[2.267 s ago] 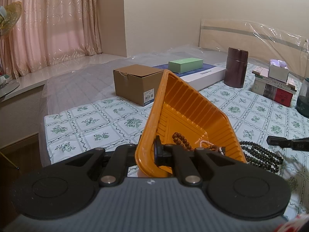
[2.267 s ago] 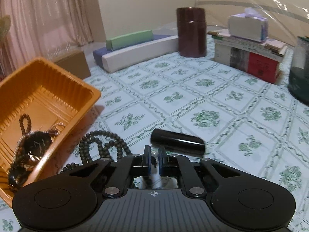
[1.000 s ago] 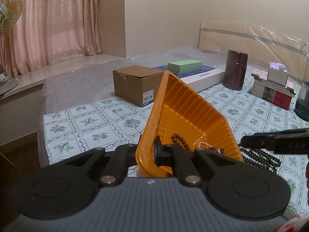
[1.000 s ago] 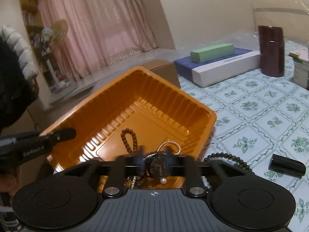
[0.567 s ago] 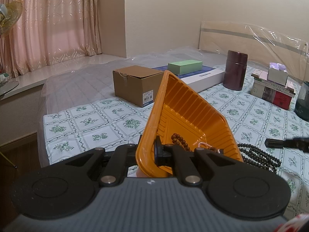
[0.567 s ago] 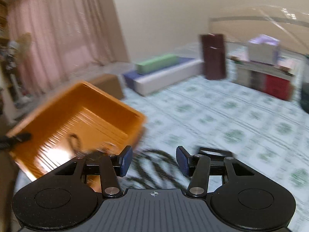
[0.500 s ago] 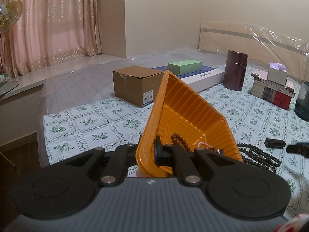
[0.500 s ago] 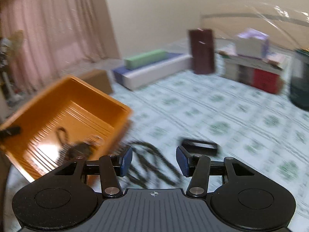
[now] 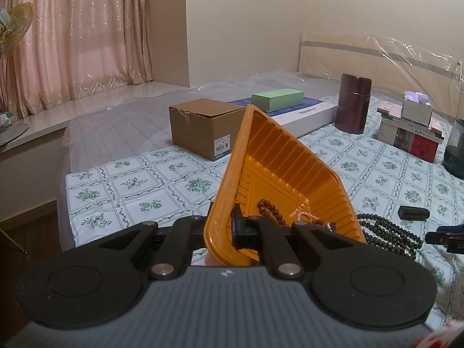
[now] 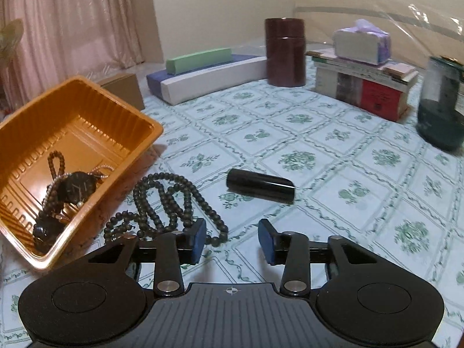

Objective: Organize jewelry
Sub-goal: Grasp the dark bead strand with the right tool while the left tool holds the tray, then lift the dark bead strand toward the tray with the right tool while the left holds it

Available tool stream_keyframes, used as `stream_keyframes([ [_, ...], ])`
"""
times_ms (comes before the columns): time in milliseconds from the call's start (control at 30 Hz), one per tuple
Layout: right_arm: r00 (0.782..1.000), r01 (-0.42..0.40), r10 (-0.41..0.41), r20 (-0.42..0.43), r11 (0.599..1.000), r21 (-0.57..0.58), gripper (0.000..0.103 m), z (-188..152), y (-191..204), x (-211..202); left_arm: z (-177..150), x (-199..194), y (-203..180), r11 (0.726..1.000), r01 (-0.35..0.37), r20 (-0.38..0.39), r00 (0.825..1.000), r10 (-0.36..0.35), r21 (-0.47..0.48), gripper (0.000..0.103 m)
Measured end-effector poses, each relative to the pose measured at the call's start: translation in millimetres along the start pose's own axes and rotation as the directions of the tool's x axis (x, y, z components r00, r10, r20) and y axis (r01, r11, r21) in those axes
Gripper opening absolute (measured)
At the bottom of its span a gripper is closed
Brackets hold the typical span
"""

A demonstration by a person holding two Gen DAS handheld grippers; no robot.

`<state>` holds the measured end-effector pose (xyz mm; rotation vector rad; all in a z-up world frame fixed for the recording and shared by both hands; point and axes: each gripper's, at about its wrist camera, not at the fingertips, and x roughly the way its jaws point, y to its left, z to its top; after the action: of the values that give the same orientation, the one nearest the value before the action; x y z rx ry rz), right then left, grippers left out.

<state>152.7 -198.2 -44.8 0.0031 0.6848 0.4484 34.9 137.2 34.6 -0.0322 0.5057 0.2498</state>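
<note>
Left gripper (image 9: 232, 229) fingers clamped on near rim of tilted orange tray (image 10: 87, 133) holding a watch (image 10: 76, 187) and bracelets, right gripper (image 10: 232, 239) fingers apart, just closing, nothing between, dark bead necklace (image 10: 165, 200) on the bed beside the tray, black tube (image 10: 259, 185) right of it.

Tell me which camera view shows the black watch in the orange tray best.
The right wrist view: the black watch lies face-up inside the orange tray. In the left wrist view, it is hidden.
</note>
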Motion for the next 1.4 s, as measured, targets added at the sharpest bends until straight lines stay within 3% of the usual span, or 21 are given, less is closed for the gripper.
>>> stream_keyframes([
  [333,0.999,0.01,-0.013,-0.047,0.997,-0.078,0.022,3.2,7.8,33.5,0.0,-0.2,0.0,1.0,0.001,0.0,1.0,-0.001,-0.001,0.007],
  [633,0.997,0.054,-0.064,-0.046,0.977,-0.204,0.016,-1.3,23.2,37.6,-1.1,0.4,2.5,1.0,0.0,-0.001,1.0,0.0,-0.003,0.007],
  [767,0.997,0.052,-0.065,-0.052,0.972,-0.23,0.007,-2.3,27.8,38.4,-1.6,0.4,3.0,1.0,0.0,-0.001,1.0,0.0,-0.002,0.007],
  [933,0.995,0.06,-0.075,-0.059,0.972,-0.229,0.007,-0.3,26.9,34.4,-1.8,0.4,2.8,1.0,-0.001,0.0,1.0,0.001,-0.002,0.007],
  [1100,0.995,0.085,-0.093,-0.022,0.969,-0.232,0.007,3.2,24.7,16.0,-2.0,0.3,3.3,1.0,0.001,0.0,1.0,-0.001,-0.001,0.007],
  [1400,0.984,0.152,-0.121,0.132,0.952,-0.265,0.006,34.0,20.6,-40.8,-3.3,-0.1,1.9,1.0,0.002,0.001,1.0,-0.002,0.001,0.007],
])
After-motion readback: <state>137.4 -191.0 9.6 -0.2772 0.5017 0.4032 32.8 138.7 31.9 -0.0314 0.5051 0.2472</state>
